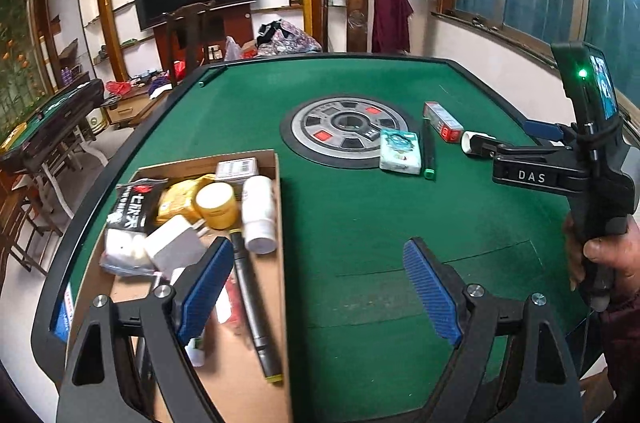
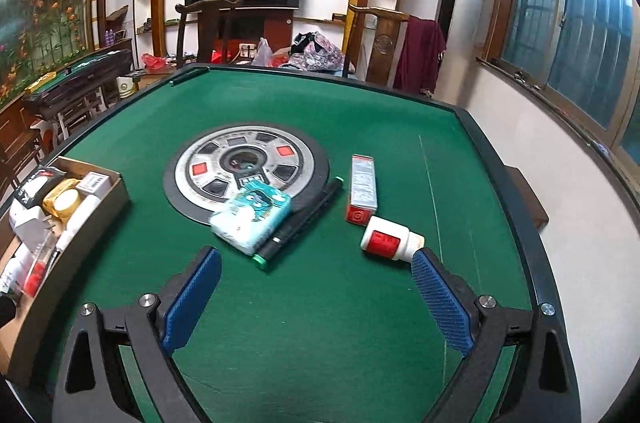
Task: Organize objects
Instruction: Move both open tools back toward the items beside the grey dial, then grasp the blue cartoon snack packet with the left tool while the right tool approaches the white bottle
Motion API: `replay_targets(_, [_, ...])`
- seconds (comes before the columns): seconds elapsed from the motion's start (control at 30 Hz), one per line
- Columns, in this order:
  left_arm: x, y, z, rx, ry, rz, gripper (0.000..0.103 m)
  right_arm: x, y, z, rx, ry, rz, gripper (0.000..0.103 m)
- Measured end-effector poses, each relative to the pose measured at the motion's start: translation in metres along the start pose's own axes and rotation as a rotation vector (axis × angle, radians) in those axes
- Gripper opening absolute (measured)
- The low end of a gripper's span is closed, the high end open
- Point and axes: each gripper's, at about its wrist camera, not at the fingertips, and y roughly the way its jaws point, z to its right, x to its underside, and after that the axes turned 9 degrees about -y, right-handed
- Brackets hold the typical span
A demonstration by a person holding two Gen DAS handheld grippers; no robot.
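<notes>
On the green table (image 1: 360,223), a cardboard box (image 1: 276,303) sits at the left side, already holding a yellow jar (image 1: 216,205), a white bottle (image 1: 259,213), a white charger (image 1: 174,249), a black packet (image 1: 132,205) and a dark pen (image 1: 256,319) lying along its right wall. The left gripper (image 1: 320,297) hovers over the box's right edge with its blue pads spread wide and nothing between them; one pad is above the box, the other above bare felt. Near the round centre plate (image 2: 246,171), several things lie loose on the felt: a teal tissue pack (image 2: 252,217) partly on the plate's rim, a black marker (image 2: 300,223) touching the pack's right side, a slim red and silver carton (image 2: 362,189) just beside that, and a small white bottle with a red label (image 2: 390,239) on its side. The right gripper (image 2: 316,297) is low over the table, wide open and empty, its right finger (image 2: 440,299) tip touching or nearly touching the small bottle's cap end.
</notes>
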Motion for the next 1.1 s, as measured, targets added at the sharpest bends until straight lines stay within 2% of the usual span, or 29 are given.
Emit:
replay_targets(0.3, [-0.001, 0.019, 0.011, 0.016, 0.007, -0.041, 0.086, 0.004, 0.014, 0.009, 0.001, 0.001, -0.021, 0.098])
replay_targets(0.43, [-0.004, 0.032, 0.014, 0.032, -0.009, -0.079, 0.086, 0.000, 0.025, 0.025, -0.011, 0.016, -0.045, 0.098])
replay_targets(0.73, [-0.017, 0.058, 0.028, 0.075, -0.036, -0.127, 0.086, 0.001, 0.070, 0.138, -0.082, 0.311, -0.108, 0.098])
replay_targets(0.9, [-0.044, 0.094, 0.054, 0.066, 0.006, -0.127, 0.086, 0.015, 0.089, 0.157, -0.147, 0.392, -0.131, 0.098])
replay_targets(0.97, [-0.056, 0.114, 0.063, 0.087, 0.018, -0.130, 0.086, 0.020, 0.096, 0.156, -0.173, 0.407, -0.153, 0.098])
replay_targets(1.1, [-0.074, 0.150, 0.076, 0.105, 0.024, -0.132, 0.086, 0.025, 0.100, 0.158, -0.179, 0.412, -0.166, 0.098])
